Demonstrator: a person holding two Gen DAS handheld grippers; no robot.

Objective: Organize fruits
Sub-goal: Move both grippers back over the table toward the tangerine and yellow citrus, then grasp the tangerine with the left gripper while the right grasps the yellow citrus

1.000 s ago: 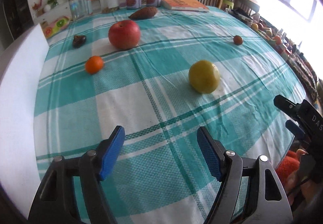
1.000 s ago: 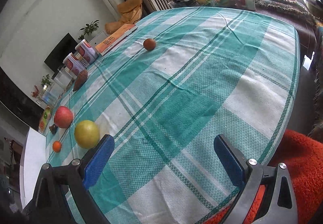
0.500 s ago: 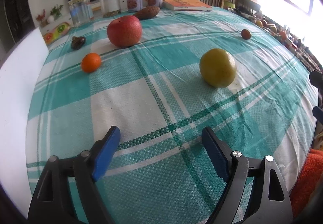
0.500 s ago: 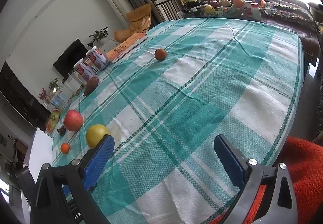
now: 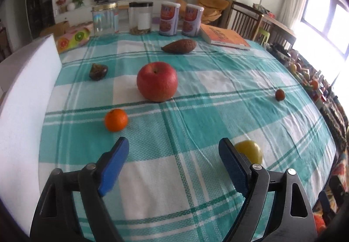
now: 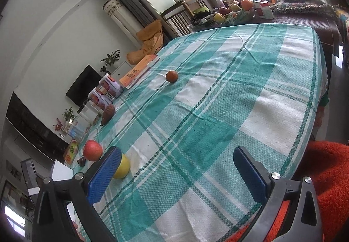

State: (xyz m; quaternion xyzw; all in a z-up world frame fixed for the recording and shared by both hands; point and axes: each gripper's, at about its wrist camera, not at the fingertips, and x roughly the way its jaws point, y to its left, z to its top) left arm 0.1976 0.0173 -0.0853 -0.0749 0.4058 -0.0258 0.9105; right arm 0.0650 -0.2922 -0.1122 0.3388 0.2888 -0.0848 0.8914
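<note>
Apple (image 5: 157, 81) upright, stem dimple up.

red apple (image 5: 157, 81): 1 | orange (image 5: 115, 120): 1 | yellow fruit (image 5: 250, 150): 1 | small brown fruit (image 5: 279, 94): 1 | sweet potato (image 5: 179, 46): 1 | dark fruit (image 5: 98, 71): 1 | tins (image 5: 169, 18): 2 | glass jars (image 5: 105, 19): 2 | book (image 5: 224, 37): 1
</note>
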